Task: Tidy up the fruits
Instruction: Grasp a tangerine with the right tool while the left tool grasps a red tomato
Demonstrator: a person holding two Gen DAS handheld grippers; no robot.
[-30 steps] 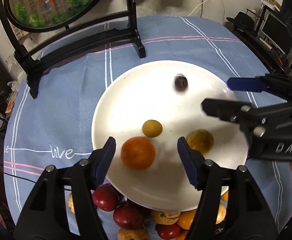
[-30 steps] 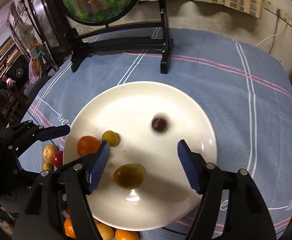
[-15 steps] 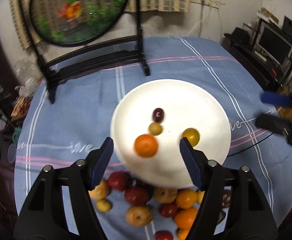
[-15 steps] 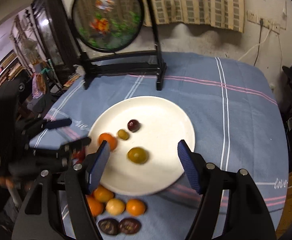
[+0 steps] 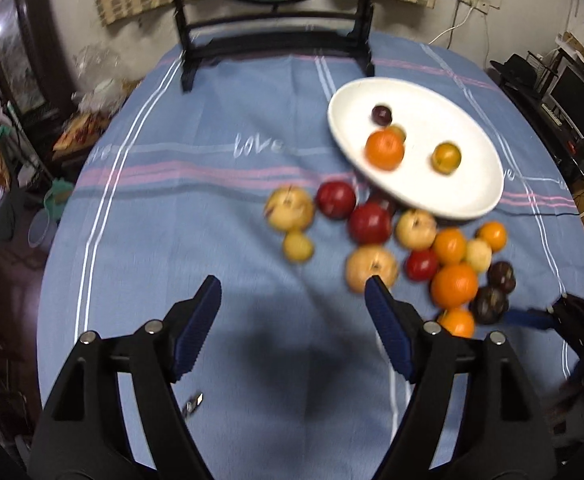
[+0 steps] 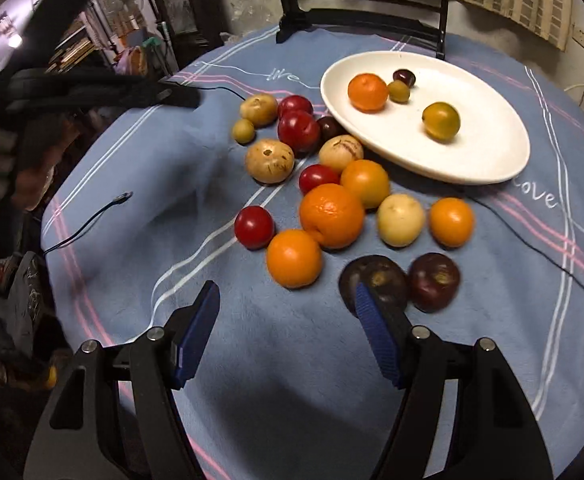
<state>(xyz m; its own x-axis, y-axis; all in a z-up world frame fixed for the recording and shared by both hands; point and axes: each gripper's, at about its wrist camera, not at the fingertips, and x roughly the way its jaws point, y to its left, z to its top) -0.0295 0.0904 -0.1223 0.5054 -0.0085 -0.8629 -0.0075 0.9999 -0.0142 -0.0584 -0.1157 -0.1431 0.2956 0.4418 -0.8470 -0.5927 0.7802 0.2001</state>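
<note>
Both jaws gape with nothing inside, the left gripper [image 5: 292, 332] opening wider; round fruits [image 6: 331, 216] could roll off if bumped.

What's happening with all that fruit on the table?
A person is sorting fruit with a gripper tool in each hand. Right now neither tool holds anything: the left gripper is opening over bare blue tablecloth, and the right gripper hangs open just short of the loose pile. Four fruits sit on the white plate: an orange, a yellow-green fruit, a small green one and a dark plum. The rest, red, orange, tan and dark purple, lie on the cloth beside the plate.
</note>
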